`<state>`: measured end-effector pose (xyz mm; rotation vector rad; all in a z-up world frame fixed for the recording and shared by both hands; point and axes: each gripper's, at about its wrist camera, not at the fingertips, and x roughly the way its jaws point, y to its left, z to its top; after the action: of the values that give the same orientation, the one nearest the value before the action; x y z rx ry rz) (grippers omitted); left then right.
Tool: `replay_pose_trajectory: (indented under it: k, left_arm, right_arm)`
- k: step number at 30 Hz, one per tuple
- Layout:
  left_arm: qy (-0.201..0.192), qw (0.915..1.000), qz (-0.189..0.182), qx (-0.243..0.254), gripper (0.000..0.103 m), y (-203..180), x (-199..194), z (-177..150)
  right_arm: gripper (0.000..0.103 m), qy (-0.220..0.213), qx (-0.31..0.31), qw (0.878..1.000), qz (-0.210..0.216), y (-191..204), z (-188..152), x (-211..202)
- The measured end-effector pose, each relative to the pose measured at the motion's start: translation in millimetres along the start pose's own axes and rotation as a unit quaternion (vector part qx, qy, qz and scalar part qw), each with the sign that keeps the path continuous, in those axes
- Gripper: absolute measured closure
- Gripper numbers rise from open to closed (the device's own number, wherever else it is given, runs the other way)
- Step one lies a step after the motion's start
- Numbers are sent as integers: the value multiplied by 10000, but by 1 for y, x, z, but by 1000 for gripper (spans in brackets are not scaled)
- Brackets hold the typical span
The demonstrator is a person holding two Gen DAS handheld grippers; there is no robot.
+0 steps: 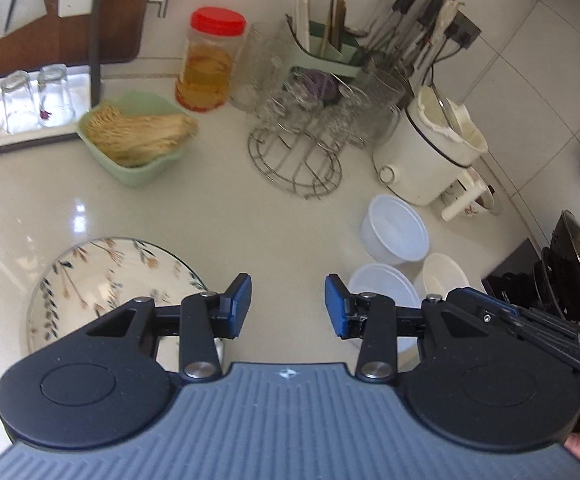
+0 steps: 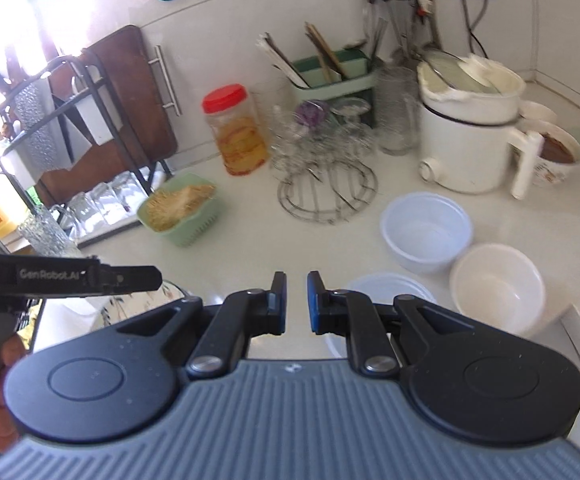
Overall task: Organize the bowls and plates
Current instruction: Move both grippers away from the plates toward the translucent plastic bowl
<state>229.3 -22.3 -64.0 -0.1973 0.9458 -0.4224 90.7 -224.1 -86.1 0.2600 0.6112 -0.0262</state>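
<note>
Both hand-held grippers empty, left hand-held gripper (image 1: 288, 305) parted, right hand-held gripper (image 2: 296, 302) nearly closed

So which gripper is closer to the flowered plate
Left. The left gripper hangs right beside the flowered plate, partly over it. The right gripper is farther off, over by the white bowls.

The plate (image 1: 102, 280) is cream with a leaf-and-flower pattern in blue-green and tan. Beyond it sit a mint-green basket (image 1: 138, 160) and a red-lidded jar (image 1: 210, 60) of amber contents. The bowls (image 2: 425, 232) are plain white, the counter (image 1: 230, 208) glossy cream.
</note>
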Motion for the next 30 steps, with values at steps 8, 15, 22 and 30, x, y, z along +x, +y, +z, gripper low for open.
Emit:
replay_pose_trajectory:
  k: [8,15,22,30]
  left_arm:
    - [214,9997,-71,42,57,-46,17,-48]
    - [415,9987,-123,252,57,-66,31,-73]
    - [517,9984,-123,206,57,-71,50,-76]
    - [515,9985,-2,189,47,-72,67,-67]
  right_arm:
    - [89,-29,41,9999,-145,-45,-33,-24]
    - [89,-89,181,9995,-225,-67,-50,-27]
    - [89,-95,327,9990,-297,-88,-62,-24]
    - [89,-76,493,9986,-178,-98,-67,-10]
